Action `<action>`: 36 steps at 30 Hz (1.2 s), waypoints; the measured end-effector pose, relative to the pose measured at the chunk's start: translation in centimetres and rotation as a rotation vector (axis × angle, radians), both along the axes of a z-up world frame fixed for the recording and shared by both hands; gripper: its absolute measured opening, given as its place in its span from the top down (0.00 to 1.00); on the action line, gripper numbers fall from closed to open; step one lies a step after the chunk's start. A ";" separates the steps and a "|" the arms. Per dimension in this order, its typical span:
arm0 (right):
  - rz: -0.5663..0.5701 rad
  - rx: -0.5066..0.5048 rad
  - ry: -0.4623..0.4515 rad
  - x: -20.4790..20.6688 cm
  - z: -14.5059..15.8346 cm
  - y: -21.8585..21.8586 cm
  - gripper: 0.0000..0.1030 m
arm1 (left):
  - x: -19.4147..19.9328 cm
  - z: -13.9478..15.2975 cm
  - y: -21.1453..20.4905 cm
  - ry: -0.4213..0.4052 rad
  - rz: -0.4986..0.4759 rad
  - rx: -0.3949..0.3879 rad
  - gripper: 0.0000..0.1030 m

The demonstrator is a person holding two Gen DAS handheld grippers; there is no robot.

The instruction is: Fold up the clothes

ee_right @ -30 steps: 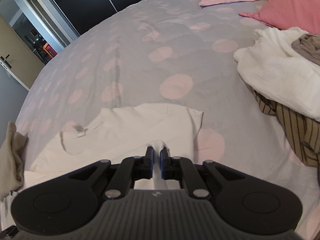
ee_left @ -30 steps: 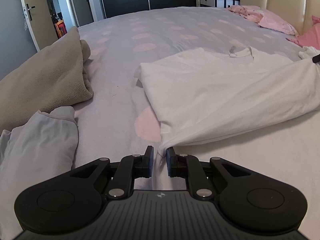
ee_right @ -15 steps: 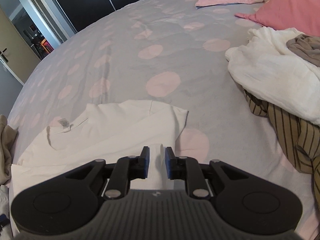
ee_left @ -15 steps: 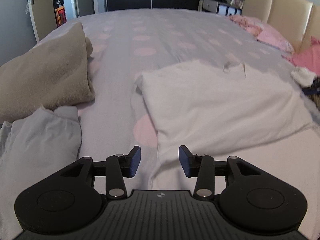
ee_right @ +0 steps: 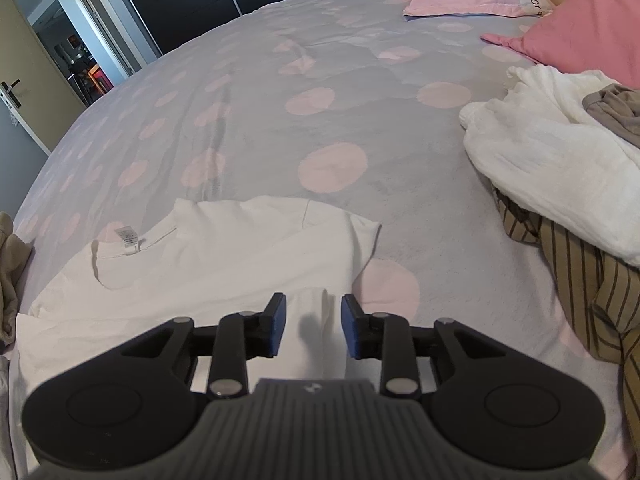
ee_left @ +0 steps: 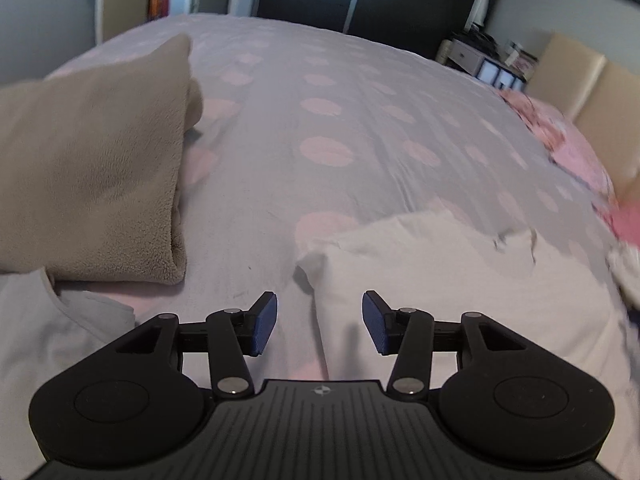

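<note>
Spotted bed (ee_right: 320,92) under both my claws. White shirt (ee_right: 208,268) lies flat, sleeve tucked in. A second ago both claws pinched its cloth; now left claw (ee_left: 319,322) and right claw (ee_right: 313,325) gape wide, holding nothing. That fold looks set down.

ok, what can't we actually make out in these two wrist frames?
- White cotton T-shirt: the hem is covered by the right gripper body in the right wrist view.
- Same T-shirt in the left wrist view: motion blur hides the collar label.
- Brown striped garment: cut off by the frame edge and buried under the white crinkled cloth.
- Left gripper: open, its height above the shirt unclear.
</note>
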State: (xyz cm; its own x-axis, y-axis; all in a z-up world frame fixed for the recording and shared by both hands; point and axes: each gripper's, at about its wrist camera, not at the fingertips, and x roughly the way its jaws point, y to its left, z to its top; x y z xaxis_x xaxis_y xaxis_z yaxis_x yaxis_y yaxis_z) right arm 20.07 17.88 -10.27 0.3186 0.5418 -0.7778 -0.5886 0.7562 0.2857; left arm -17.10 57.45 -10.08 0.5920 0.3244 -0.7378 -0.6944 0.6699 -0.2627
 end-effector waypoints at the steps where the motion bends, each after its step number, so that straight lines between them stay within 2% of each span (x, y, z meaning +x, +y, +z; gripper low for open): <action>1: 0.006 0.001 -0.002 0.0 0.0 0.0 0.68 | 0.2 -0.1 0.8 -0.014 0.020 -0.030 0.56; 5: 0.017 0.004 -0.007 -0.1 0.1 0.2 0.67 | 2.0 -0.7 4.2 -0.007 0.091 -0.194 0.57; 7: 0.019 0.006 -0.004 0.0 0.2 0.3 0.67 | 3.1 -0.8 5.4 0.018 0.103 -0.242 0.57; 10: 0.027 0.006 -0.007 -0.1 0.2 0.8 0.67 | 4.6 -0.9 6.8 0.108 0.116 -0.288 0.57; 16: 0.062 0.000 -0.004 -0.7 -0.1 2.1 0.66 | 8.2 -2.0 8.4 0.331 0.035 -0.349 0.58; 17: 0.068 -0.007 -0.005 -0.8 -0.1 2.3 0.65 | 8.9 -2.3 8.5 0.369 0.017 -0.360 0.59; 19: 0.072 -0.016 -0.010 -0.8 -0.2 2.4 0.65 | 10.0 -2.9 8.9 0.428 -0.016 -0.406 0.70; 21: 0.068 -0.018 -0.010 -0.7 -0.3 2.3 0.65 | 10.9 -3.2 9.1 0.468 -0.038 -0.434 0.75; 24: 0.067 -0.015 -0.002 -0.6 -0.3 2.0 0.64 | 12.4 -3.3 8.7 0.541 -0.077 -0.390 0.90; 25: 0.067 -0.015 -0.003 -0.6 -0.3 1.9 0.64 | 12.9 -3.3 8.4 0.569 -0.094 -0.352 0.95; 27: 0.067 -0.015 -0.005 -0.5 -0.2 1.6 0.64 | 14.0 -3.4 7.5 0.647 -0.123 -0.251 0.97; 28: 0.068 -0.015 -0.006 -0.4 -0.1 1.4 0.64 | 14.5 -3.5 7.0 0.687 -0.133 -0.176 0.99; 30: 0.068 -0.015 -0.009 -0.3 -0.1 1.1 0.64 | 15.5 -3.6 5.5 0.776 -0.167 0.059 1.00; 31: 0.068 -0.015 -0.010 -0.3 0.0 1.0 0.64 | 15.7 -3.7 5.1 0.800 -0.181 0.139 1.00; 34: 0.067 -0.014 -0.012 -0.1 0.1 0.5 0.64 | 15.0 -3.4 5.0 0.706 -0.190 0.095 1.00; 36: 0.059 -0.010 -0.009 0.1 0.1 0.0 0.63 | 14.4 -2.6 4.4 0.667 -0.205 0.139 1.00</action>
State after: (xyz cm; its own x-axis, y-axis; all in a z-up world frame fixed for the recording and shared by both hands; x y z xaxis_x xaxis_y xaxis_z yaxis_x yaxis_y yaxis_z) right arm 20.19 17.84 -10.21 0.2926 0.5521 -0.7807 -0.6350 0.7227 0.2730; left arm -2.74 61.85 -12.67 0.0878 0.3723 -0.9240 -0.5334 0.8009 0.2720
